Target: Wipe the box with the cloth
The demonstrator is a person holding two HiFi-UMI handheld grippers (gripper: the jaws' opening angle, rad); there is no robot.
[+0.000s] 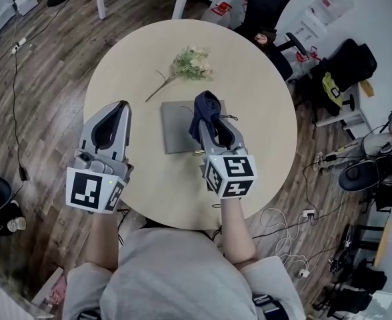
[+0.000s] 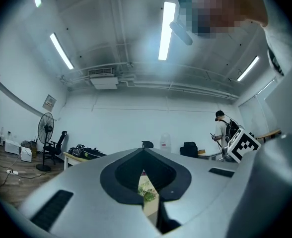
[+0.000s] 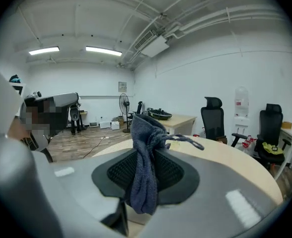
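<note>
- My grey shirt point(image 1: 176, 272) fills the bottom of the head view, and just past it sit the two marker cubes, one on each gripper
- Right gripper point(image 1: 207, 120) is clamped on the dark blue cloth point(image 1: 206, 104), which bunches out past the tips
- In the right gripper view the cloth point(image 3: 145, 152) runs straight down between the ribbed pads, with a loose thread curling off to the right
- Left gripper point(image 1: 119, 107) has its jaws drawn together to a thin slit with nothing in it, and it sits over the left side of the table, apart from the box
- The flat grey box point(image 1: 177, 129) lies in the middle of the round wooden table point(image 1: 263, 99); my right gripper is over its right edge
- I can't tell whether the cloth is touching the box
- A sprig of flowers point(image 1: 189, 64) lies beyond the box, apart from it
- My read on the cloth: soft, floppy terry that will fold and drag, so only the wad sticking out past the tips will do the wiping
- The grip looks deep and central, so I expect it to hold
- My read on the box: thin, light and smooth, so it will likely slide on the tabletop under a sideways stroke
- The free left gripper could pin its near-left corner, or I could press down gently and keep the strokes short
- The wiping looks barely begun, with most of the box top open to view
</note>
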